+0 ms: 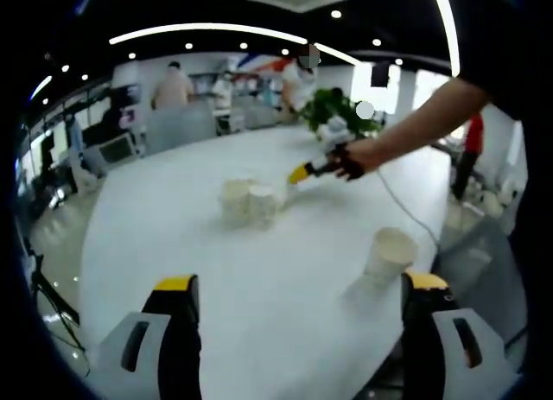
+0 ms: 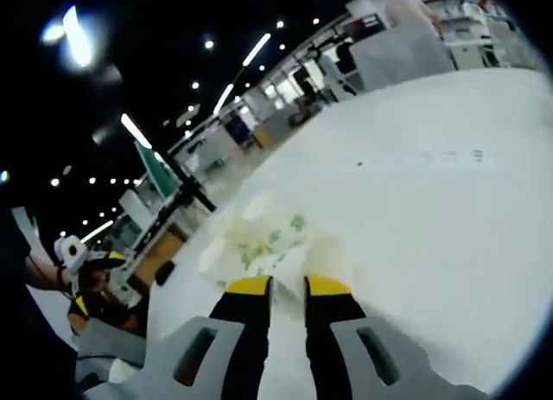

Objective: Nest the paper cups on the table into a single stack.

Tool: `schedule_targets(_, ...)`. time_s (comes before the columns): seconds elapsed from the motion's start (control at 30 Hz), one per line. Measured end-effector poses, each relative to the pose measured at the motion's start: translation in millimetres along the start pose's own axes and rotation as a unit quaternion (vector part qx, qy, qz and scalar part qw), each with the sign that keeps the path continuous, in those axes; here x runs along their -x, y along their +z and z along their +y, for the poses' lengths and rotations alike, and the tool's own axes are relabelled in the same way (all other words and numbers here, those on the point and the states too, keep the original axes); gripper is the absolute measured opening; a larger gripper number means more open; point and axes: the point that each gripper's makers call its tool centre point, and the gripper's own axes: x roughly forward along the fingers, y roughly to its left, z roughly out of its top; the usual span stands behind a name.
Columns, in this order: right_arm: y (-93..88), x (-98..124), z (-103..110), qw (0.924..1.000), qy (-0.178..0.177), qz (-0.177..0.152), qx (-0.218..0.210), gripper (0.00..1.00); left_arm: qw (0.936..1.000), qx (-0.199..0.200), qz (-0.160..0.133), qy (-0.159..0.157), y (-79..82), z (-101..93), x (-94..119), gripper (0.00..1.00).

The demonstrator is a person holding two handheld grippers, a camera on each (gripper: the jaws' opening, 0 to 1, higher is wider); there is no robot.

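Note:
A lone paper cup (image 1: 390,253) stands upright on the white table (image 1: 173,236), just ahead of my left gripper's right finger. My left gripper (image 1: 301,283) is open, nothing between its jaws. Farther off, a cluster of cups (image 1: 246,201) sits mid-table. A person's hand (image 1: 354,158) holds my right gripper (image 1: 298,173) at that cluster's right side. In the right gripper view the picture is blurred: the right gripper (image 2: 288,285) has its jaws close together at the edge of pale cups with green print (image 2: 263,238), a cup wall between them.
A thin cable (image 1: 406,210) runs across the table's right part. A green plant (image 1: 328,106) stands at the far edge. People and desks (image 1: 173,89) lie beyond the table. A grey chair (image 1: 484,253) is beside the right edge.

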Motion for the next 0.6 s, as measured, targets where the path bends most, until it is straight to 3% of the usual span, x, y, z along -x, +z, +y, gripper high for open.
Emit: schedule_targets(0.6,-15.9,17.3,9.7,0.9992,0.009,-0.011,-0.038,0.02,1.0,0.001,-0.003,-0.002,-0.7,-3.7,-0.5,0.98)
